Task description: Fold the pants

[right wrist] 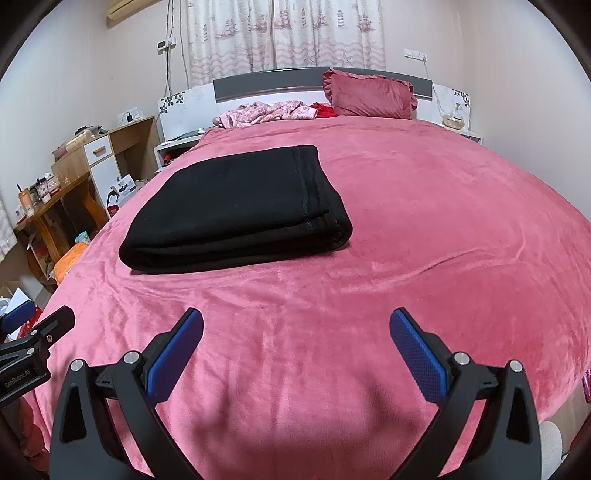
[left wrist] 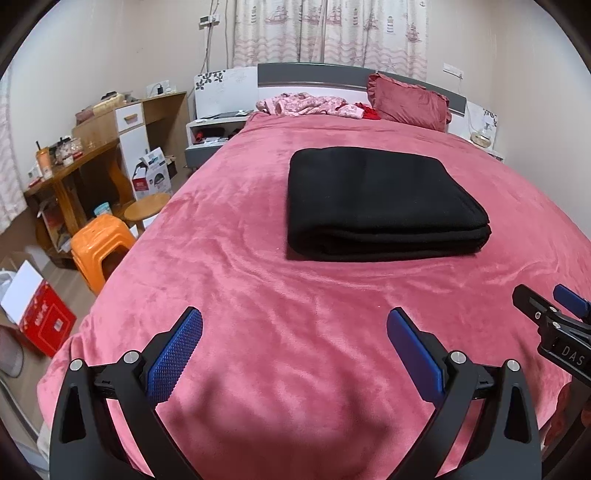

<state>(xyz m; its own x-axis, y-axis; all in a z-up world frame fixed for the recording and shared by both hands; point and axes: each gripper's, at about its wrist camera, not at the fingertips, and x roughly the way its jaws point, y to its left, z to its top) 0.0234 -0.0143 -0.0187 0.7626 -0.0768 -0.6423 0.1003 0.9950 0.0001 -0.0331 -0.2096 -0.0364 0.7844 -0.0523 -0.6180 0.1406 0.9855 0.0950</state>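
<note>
You had your left gripper (left wrist: pixel 294 325) and right gripper (right wrist: pixel 296 325) both spread wide, holding nothing, hovering over the pink bedspread (left wrist: pixel 258 295). Farther up the bed, the black pants (left wrist: pixel 380 203) sat folded flat, with a red pillow (left wrist: pixel 408 101) behind.

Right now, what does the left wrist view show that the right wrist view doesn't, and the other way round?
Only the left wrist view shows the round wooden stool, the whole orange stool and the red box on the floor, plus the right gripper at its right edge. Only the right wrist view shows the air conditioner at top left and the left gripper at its left edge. Both show the folded black pants on the pink bedspread, the pillow, the curtain, and open, empty jaws.
</note>
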